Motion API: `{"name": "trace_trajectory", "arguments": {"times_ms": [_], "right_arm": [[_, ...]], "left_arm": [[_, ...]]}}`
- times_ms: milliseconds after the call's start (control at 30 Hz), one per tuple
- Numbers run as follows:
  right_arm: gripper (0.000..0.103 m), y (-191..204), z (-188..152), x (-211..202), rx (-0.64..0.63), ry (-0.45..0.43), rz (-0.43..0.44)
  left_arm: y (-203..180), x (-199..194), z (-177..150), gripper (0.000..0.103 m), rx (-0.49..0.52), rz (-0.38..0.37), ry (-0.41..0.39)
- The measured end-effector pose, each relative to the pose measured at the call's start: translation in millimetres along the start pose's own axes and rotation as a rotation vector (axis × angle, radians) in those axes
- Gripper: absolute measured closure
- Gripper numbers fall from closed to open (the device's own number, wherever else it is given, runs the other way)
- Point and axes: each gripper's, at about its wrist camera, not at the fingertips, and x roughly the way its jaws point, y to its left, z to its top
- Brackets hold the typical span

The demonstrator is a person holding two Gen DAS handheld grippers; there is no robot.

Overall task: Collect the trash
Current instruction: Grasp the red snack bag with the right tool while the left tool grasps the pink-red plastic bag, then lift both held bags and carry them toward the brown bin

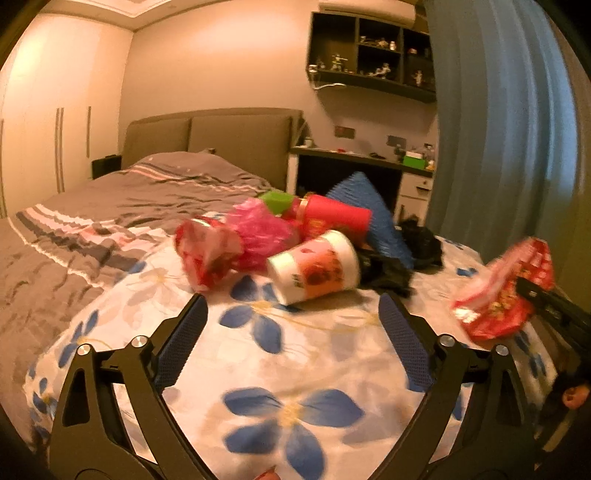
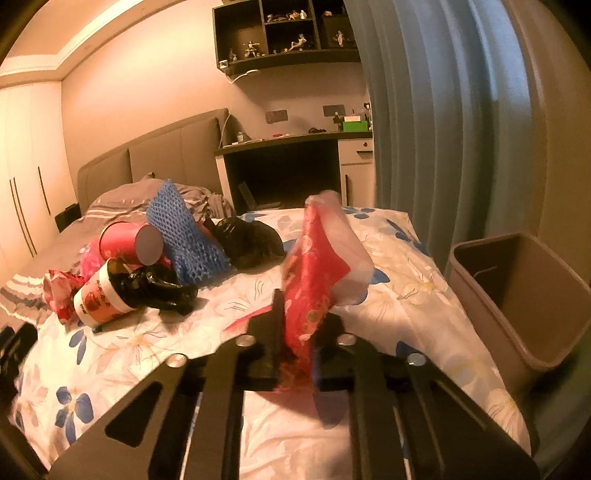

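A trash pile lies on the flowered blanket: a white and red paper cup on its side, a red cup, a pink crinkled wrapper, a red wrapper, blue mesh foam and black plastic bags. My left gripper is open and empty, just short of the white cup. My right gripper is shut on a red and clear plastic wrapper, held above the blanket; it also shows in the left wrist view. The same pile appears left in the right wrist view, with the white cup.
An open beige bin stands at the bed's right side by the blue curtain. A grey striped duvet covers the bed's far part. A desk and wall shelves stand behind.
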Motion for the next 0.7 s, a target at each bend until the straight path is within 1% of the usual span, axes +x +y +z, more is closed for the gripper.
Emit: {"name": "trace_trajectory", "arguments": {"times_ms": [67, 133, 233, 267, 333, 467, 567, 633, 700], "right_arm": [[0.101, 1, 0, -1, -0.009, -0.012, -0.004], [0.102, -1, 1, -5, -0.017, -0.031, -0.009], [0.102, 1, 3, -15, -0.039, -0.067, -0.017], [0.102, 1, 3, -17, -0.04, -0.073, -0.015], [0.102, 1, 5, -18, -0.039, -0.074, -0.007], [0.102, 5, 7, -16, -0.038, -0.062, 0.005], [0.102, 7, 8, -15, -0.04, -0.058, 0.009], [0.102, 8, 9, -16, -0.045, -0.058, 0.011], [0.102, 9, 9, -16, -0.048, -0.059, 0.012]], "left_arm": [[15, 6, 4, 0.013, -0.015, 0.03, -0.01], [27, 11, 7, 0.02, -0.026, 0.062, -0.014], [51, 24, 11, 0.026, -0.046, 0.106, -0.006], [59, 31, 14, 0.027, -0.042, 0.13, 0.001], [67, 40, 16, 0.032, -0.032, 0.146, 0.006], [82, 69, 22, 0.04, -0.028, 0.14, 0.062], [90, 89, 21, 0.045, -0.043, 0.109, 0.123], [93, 99, 19, 0.054, -0.047, 0.091, 0.152], [94, 107, 17, 0.059, -0.048, 0.069, 0.179]]}}
